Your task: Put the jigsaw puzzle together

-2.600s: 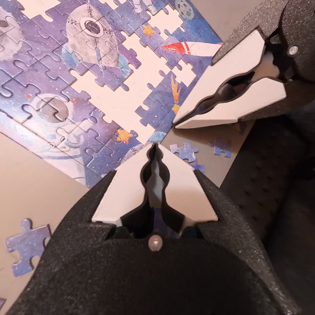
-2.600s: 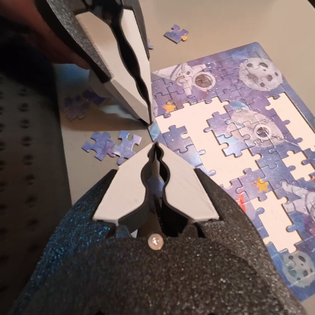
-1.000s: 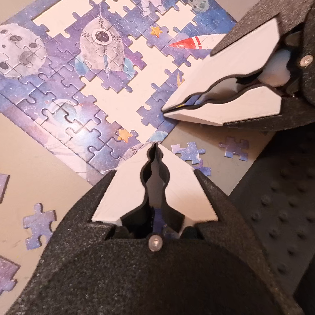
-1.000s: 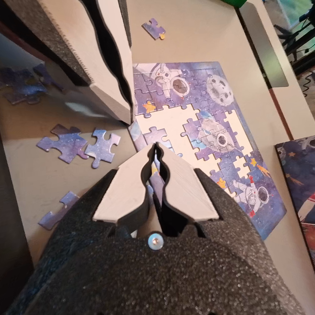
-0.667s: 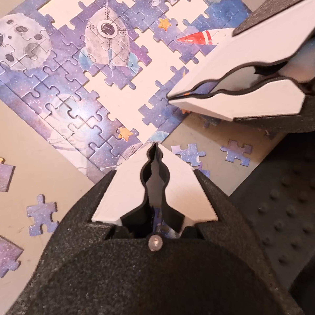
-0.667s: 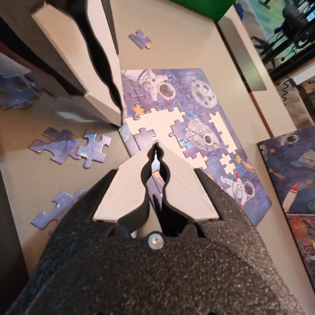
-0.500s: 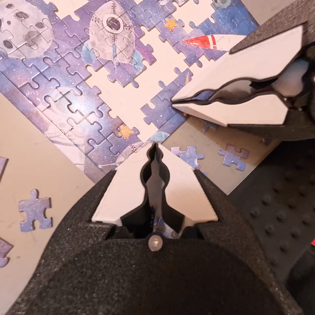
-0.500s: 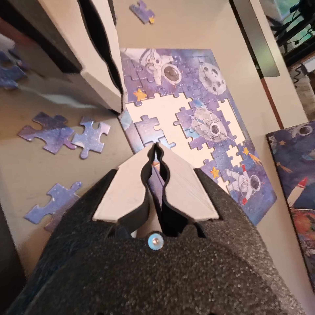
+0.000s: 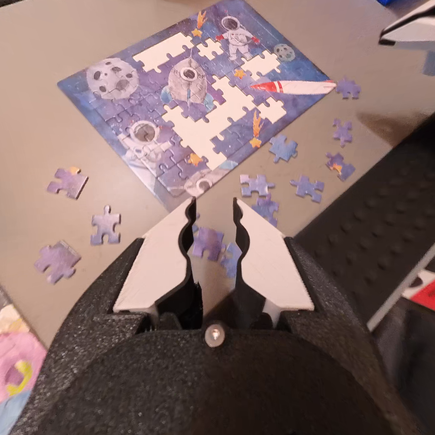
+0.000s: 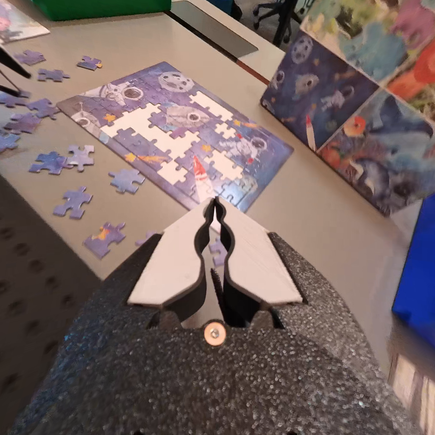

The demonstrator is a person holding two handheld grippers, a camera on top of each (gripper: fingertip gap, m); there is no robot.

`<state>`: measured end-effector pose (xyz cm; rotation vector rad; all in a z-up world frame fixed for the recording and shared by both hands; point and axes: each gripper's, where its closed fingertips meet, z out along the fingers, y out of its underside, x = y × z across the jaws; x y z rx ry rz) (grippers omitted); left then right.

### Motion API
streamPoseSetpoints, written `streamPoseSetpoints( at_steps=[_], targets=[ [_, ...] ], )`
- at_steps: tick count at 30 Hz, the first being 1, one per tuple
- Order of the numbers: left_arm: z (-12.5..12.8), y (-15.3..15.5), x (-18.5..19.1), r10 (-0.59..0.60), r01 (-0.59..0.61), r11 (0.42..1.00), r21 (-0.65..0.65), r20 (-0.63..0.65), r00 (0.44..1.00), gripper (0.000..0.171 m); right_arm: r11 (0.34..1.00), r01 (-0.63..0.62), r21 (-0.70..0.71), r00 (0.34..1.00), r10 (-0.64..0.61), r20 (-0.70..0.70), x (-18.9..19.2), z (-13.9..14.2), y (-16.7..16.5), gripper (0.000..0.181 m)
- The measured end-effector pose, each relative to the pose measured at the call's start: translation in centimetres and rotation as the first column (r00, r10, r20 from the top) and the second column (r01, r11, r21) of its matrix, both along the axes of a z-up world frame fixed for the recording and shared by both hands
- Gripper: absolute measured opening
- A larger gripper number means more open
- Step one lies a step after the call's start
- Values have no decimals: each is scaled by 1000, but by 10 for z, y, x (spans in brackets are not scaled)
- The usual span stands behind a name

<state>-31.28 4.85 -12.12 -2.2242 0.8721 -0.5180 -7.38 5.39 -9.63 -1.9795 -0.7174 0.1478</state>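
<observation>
Grey table with half-built space puzzle; left gripper jaws apart over loose pieces, right gripper jaws together, empty; likely next: pick a piece

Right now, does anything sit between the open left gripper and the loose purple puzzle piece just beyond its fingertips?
Nothing visible does. The left gripper hangs open above the loose purple cardboard puzzle piece, with only bare grey table around it.

The left gripper had smooth, matt white plastic fingers in a rough, grainy black body — with 1 shiny metal screw. The jigsaw puzzle looked like matt printed cardboard, its gaps plain white, on a smooth matt beige table.
</observation>
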Motion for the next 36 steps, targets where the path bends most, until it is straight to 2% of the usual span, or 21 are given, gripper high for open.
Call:
streamPoseSetpoints(
  at_steps=[3, 6, 9, 15, 20, 26, 36],
  targets=[
    [1, -19, -23, -28, 30, 999, 33, -54, 998, 29, 998, 19, -66, 998, -22, -52, 18, -8, -27, 0],
    [0, -46, -32, -133, 136, 990, 26, -80, 988, 25, 996, 53, -73, 997, -57, -54, 31, -9, -37, 0],
    [3, -44, -42, -100, 107, 992, 67, -97, 990, 29, 996, 36, -80, 995, -43, -91, 26, -6, -35, 0],
    [-3, -43, -39, -59, 60, 998, 14, -70, 996, 35, 991, -43, -128, 997, 34, -73, 13, -25, -30, 1],
    [-5, -40, -30, -26, 25, 1000, -10, -38, 999, 34, 988, -25, -151, 997, 13, -81, 19, -34, -27, 3],
    [-14, -35, -36, 3, -7, 1000, -27, -138, 990, 30, 988, -34, -152, 996, 22, -84, 18, -35, -28, 4],
    [-24, -36, -31, -7, 1, 1000, -25, -215, 977, 30, 985, -63, -162, 996, 52, -69, 13, -38, -30, 5]
  ],
)
